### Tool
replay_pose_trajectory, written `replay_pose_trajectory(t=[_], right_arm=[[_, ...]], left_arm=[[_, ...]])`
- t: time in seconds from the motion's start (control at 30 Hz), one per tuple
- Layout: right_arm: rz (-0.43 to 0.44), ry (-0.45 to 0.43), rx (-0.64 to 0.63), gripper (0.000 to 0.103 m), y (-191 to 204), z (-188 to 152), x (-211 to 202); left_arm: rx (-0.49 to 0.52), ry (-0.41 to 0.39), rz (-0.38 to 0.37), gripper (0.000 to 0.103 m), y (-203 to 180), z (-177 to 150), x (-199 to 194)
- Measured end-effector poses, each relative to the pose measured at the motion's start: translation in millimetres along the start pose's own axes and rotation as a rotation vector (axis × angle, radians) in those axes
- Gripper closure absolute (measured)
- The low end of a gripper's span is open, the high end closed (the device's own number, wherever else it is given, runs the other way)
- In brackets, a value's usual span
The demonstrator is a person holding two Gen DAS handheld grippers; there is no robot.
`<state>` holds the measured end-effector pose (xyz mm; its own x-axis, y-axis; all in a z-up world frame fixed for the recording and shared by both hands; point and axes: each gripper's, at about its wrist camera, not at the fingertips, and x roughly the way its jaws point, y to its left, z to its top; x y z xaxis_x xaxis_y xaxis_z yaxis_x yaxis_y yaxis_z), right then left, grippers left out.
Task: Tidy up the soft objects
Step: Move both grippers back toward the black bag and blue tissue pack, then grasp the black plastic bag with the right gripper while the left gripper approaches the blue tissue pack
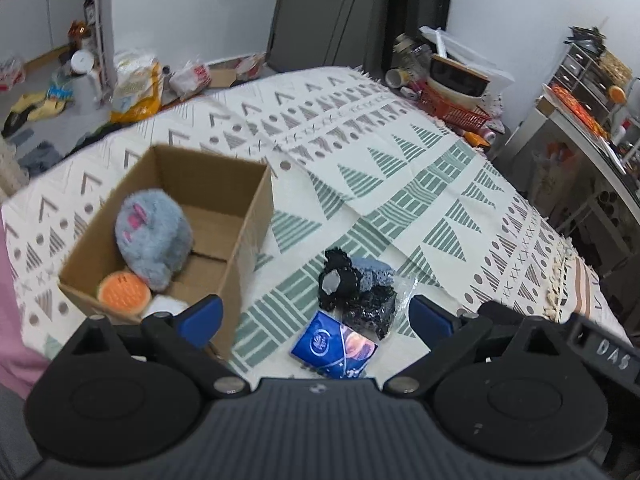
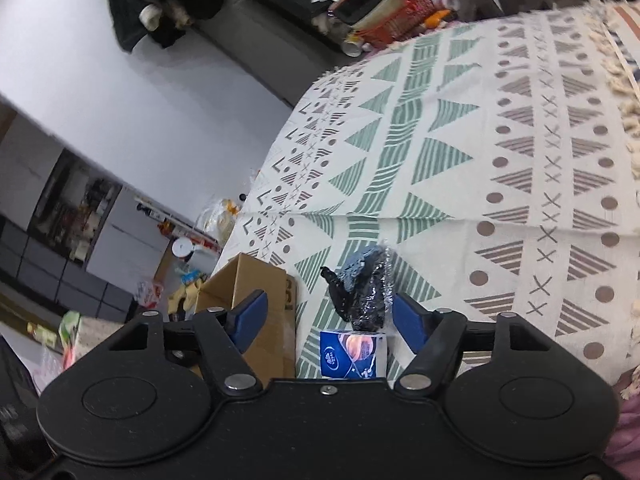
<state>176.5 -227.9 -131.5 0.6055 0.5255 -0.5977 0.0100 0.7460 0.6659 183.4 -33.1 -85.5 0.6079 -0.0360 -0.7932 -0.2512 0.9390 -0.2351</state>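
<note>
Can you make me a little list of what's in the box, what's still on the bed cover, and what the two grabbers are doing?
surface: patterned cloth with green and grey triangles
box: open cardboard box on the cloth
in the box: grey fluffy toy, orange round sponge, something white beside it
still outside: blue tissue pack, black bundle in clear wrap, both right of the box
left gripper: open, empty, above the tissue pack
right gripper: open, empty, facing the tissue pack

a bed with a cream cloth (image 1: 360, 152) patterned in green and grey triangles carries 1 open cardboard box (image 1: 240, 216), a blue tissue pack (image 1: 334, 344) and a black bundle (image 1: 356, 292) touching the pack.
</note>
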Motion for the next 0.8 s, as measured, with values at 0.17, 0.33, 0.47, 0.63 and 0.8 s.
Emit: replay_pose_trajectory(t=[0.17,0.33,0.47,0.63,0.8], right_arm=[[-0.004,0.036,0.031,0.045,-12,-3,15],[0.009,0.052,0.085,0.048,-22,-1,24],[0.003,0.072,0.096,0.050,-27,3,34],[0.000,0.104,0.112,0.050,-35,6,47],[-0.014,0.129,0.118,0.050,-39,9,62]], left_arm=[[-0.037,0.023,0.018,0.007,-5,-13,21],[-0.060,0.033,0.030,0.011,-11,-23,42],[-0.077,0.046,0.045,0.012,-17,-31,59],[-0.118,0.085,0.071,0.012,-15,-38,84],[-0.124,0.115,0.074,0.012,-14,-40,106]])
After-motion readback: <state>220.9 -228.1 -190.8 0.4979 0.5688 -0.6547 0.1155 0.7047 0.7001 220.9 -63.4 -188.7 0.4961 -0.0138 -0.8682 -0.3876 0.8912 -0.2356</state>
